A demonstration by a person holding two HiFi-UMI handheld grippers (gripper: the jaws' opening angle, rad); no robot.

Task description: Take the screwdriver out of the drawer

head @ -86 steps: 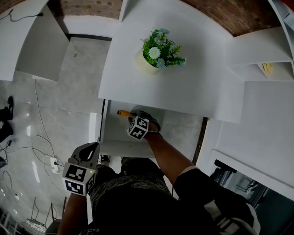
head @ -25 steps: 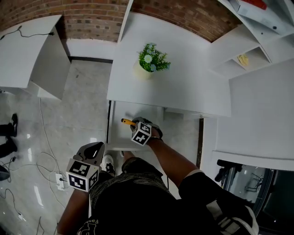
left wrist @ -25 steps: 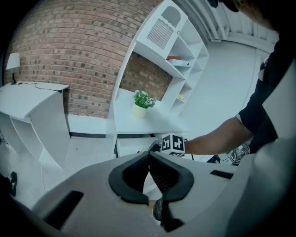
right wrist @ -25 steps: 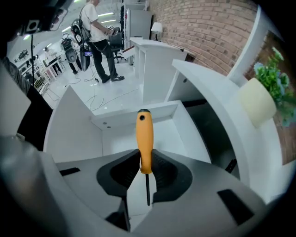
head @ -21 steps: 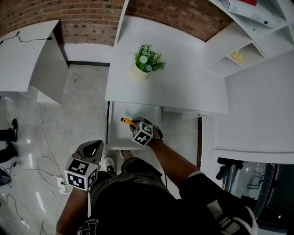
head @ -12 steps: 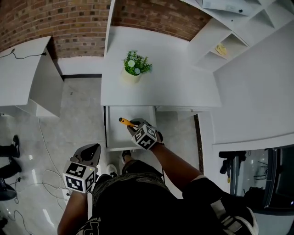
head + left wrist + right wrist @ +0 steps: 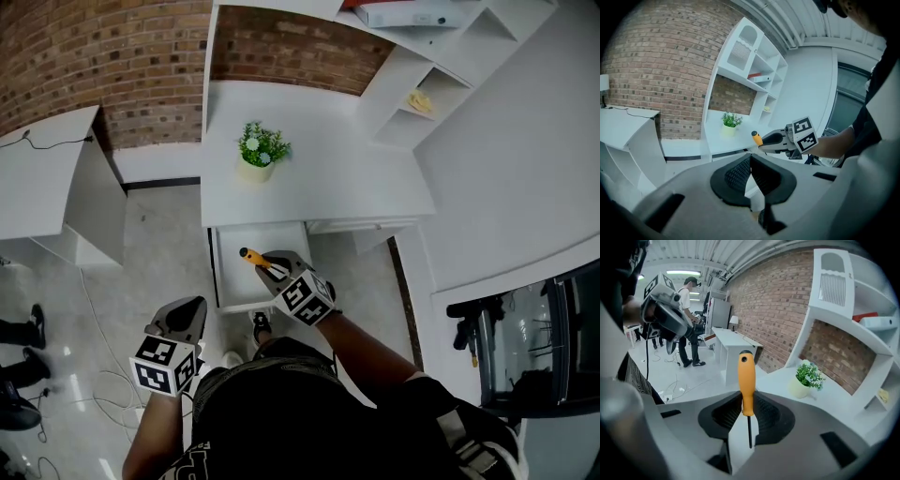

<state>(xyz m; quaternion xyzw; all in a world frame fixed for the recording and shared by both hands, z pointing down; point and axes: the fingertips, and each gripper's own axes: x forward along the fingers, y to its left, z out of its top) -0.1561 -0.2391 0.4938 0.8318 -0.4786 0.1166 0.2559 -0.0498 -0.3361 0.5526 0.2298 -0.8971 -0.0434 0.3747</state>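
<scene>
screwdriver (image 7: 746, 380) clamped in right hand-held gripper (image 7: 749, 405) (jaws nearly together).

The screwdriver (image 7: 251, 256) shaft hides behind the right gripper (image 7: 274, 265) (head view).

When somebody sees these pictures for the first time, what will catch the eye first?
The orange-handled screwdriver, clamped between the jaws of the right gripper, stands out most; the head view shows it over the open drawer. Next comes the green potted plant on the white desk, before the brick wall.
</scene>
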